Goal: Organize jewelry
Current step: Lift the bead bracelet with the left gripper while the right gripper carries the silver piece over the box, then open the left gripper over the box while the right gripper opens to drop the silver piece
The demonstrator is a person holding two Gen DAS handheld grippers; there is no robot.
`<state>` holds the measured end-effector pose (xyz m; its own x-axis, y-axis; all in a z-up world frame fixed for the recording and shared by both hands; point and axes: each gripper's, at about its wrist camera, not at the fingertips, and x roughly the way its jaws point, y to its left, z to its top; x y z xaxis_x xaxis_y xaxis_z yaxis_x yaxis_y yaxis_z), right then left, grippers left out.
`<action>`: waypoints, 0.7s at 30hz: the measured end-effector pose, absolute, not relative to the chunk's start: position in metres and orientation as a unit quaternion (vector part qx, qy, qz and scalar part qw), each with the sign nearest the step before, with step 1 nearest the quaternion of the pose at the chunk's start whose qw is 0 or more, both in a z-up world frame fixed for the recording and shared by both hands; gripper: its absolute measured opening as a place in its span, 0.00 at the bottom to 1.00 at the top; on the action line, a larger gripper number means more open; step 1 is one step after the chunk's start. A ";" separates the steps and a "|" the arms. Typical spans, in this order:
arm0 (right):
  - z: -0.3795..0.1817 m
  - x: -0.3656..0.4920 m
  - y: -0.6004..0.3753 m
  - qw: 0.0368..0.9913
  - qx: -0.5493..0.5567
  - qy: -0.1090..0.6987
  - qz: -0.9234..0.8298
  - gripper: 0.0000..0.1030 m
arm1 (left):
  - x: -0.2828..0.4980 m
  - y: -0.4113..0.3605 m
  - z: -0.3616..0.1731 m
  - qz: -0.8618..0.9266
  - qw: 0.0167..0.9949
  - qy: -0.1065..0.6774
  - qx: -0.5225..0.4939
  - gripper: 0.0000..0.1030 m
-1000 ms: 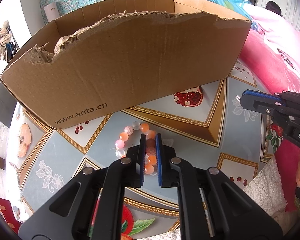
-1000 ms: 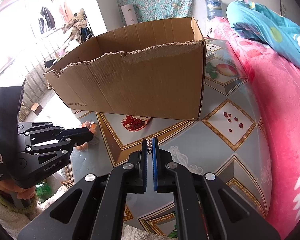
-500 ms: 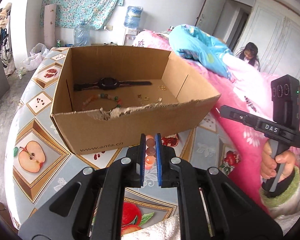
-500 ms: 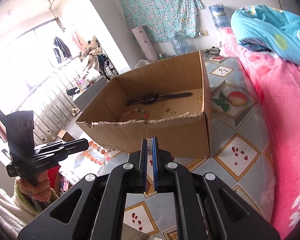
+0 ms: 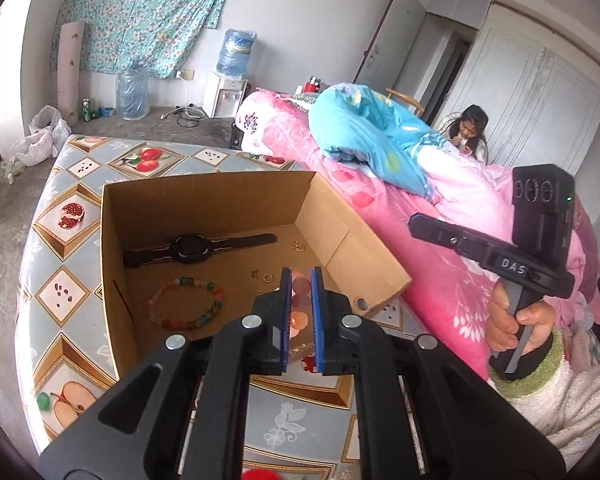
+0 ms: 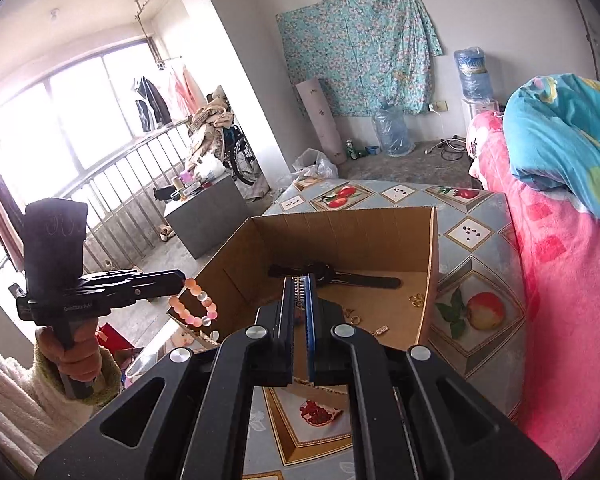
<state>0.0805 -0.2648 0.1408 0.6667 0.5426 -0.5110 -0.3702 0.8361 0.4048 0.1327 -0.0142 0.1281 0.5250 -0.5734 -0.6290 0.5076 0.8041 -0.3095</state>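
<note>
A pink-and-orange beaded bracelet (image 6: 194, 306), a multicoloured beaded bracelet (image 5: 186, 302), a black watch (image 5: 192, 247) and a brown cardboard box (image 5: 216, 200) are seen above a blue-grey tabletop (image 5: 66, 300) patterned with gold-framed fruit, beside pink floral bedding (image 5: 440, 280).

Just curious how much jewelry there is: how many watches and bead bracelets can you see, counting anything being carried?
Watches: 1, the black watch in the cardboard box.
Bead bracelets: 2, the multicoloured bracelet in the box and the pink-orange bracelet held by the left hand-held gripper.
Total: 3.
The small gold pieces are too tiny to count.
</note>
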 end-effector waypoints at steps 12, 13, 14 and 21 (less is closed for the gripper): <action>0.116 0.140 -0.268 0.879 0.125 0.373 0.271 0.05 | 0.212 -0.056 0.034 -0.247 0.793 0.555 0.049 0.08; 0.113 0.144 -0.267 0.874 0.123 0.382 0.273 0.05 | 0.211 -0.056 0.032 -0.250 0.788 0.560 0.050 0.08; 0.110 0.149 -0.266 0.868 0.122 0.393 0.277 0.05 | 0.211 -0.056 0.031 -0.254 0.785 0.564 0.046 0.08; 0.092 0.173 -0.242 0.810 0.093 0.493 0.303 0.05 | 0.204 -0.045 0.041 -0.265 0.792 0.550 0.015 0.16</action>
